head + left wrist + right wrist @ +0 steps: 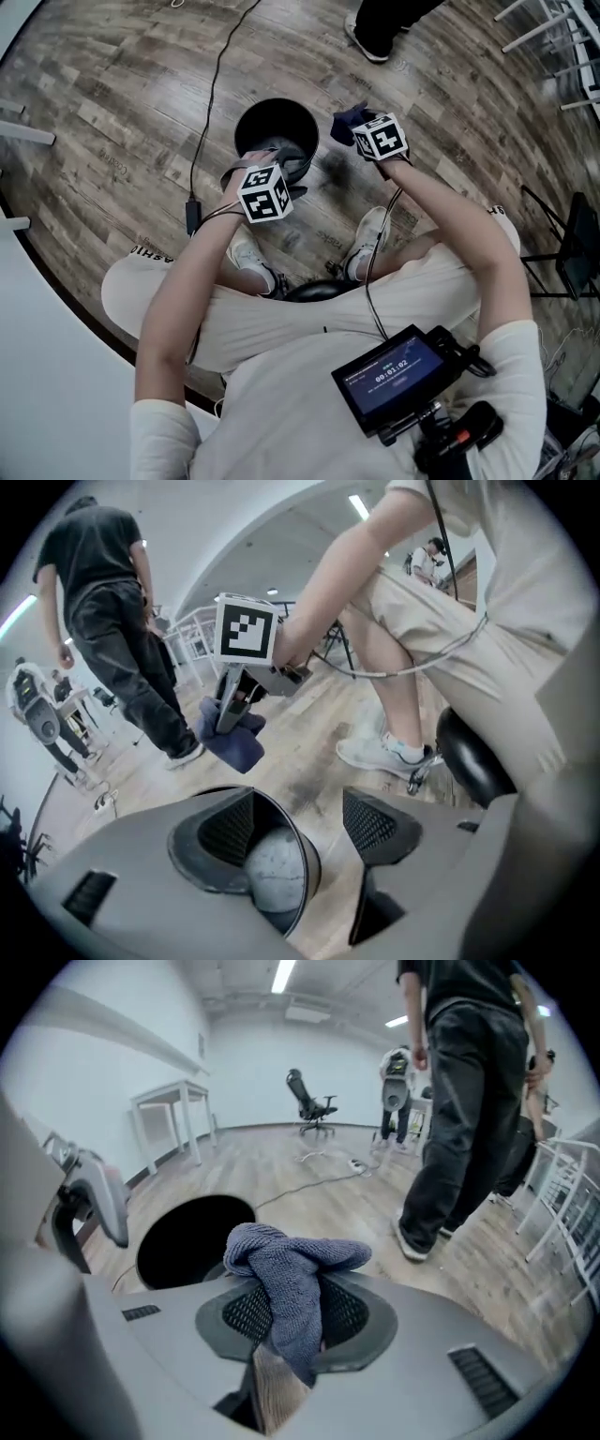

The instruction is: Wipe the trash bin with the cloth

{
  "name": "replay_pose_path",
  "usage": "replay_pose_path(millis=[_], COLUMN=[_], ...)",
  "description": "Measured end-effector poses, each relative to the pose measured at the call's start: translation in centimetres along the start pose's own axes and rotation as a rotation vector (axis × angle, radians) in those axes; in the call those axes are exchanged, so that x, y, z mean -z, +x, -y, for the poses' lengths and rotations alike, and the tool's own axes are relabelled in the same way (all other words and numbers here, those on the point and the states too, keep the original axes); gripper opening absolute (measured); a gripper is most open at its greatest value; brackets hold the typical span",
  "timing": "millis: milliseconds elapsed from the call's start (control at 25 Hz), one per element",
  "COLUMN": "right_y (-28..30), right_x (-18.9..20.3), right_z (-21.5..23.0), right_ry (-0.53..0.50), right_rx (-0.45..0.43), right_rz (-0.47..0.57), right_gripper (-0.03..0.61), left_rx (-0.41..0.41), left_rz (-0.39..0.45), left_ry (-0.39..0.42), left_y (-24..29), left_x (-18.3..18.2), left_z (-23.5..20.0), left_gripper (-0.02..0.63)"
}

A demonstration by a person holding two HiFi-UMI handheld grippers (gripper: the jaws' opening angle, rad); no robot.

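Observation:
The black round trash bin (277, 127) stands upright on the wood floor in front of the seated person's feet. My left gripper (272, 164) hangs over the bin's near rim, jaws wide open, with nothing between the pads. In the left gripper view the bin (277, 874) shows below the gap of the left gripper (300, 825), its grey bottom visible. My right gripper (361, 122) is raised just right of the bin, shut on a bunched blue-grey cloth (347, 122). In the right gripper view the cloth (291, 1274) sticks up from the jaws, and the bin's dark opening (192, 1237) lies beyond to the left.
A standing person's shoe (368, 44) is on the floor just beyond the bin. A black cable (208, 103) runs along the floor left of it. A black stool seat (323, 291) is between the seated person's feet. White frames (553, 28) stand at the far right.

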State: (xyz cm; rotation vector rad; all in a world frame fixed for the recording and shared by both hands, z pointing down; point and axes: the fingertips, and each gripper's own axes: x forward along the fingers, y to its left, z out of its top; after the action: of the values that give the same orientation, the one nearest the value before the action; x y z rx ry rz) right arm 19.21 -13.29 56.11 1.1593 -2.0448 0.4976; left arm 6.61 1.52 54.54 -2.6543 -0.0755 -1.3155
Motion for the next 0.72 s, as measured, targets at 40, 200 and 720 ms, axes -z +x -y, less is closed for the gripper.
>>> replay_pose_path(millis=[40,200,720], right_y=[-1.3,-7.9,-25.7], right_x=[-1.8,-9.0,-14.9], right_z=[0.5,-0.3,-8.4], right_ry=[0.033,0.075,-0.175], right_rx=[0.019,0.035,0.085], right_rz=[0.052,0.284,0.724], right_gripper=[0.107,0.107,0.107], left_rx=[-0.02,-0.164,-0.67], left_rz=[0.041,0.24,0.583], left_ry=[-0.02,-0.124,-0.32], left_y=[-1.1,-6.8,-25.1], left_x=[-1.2,-5.5,-10.3], left_z=[-0.5,-3.7,-5.1], left_gripper=[0.287,0.287,0.285])
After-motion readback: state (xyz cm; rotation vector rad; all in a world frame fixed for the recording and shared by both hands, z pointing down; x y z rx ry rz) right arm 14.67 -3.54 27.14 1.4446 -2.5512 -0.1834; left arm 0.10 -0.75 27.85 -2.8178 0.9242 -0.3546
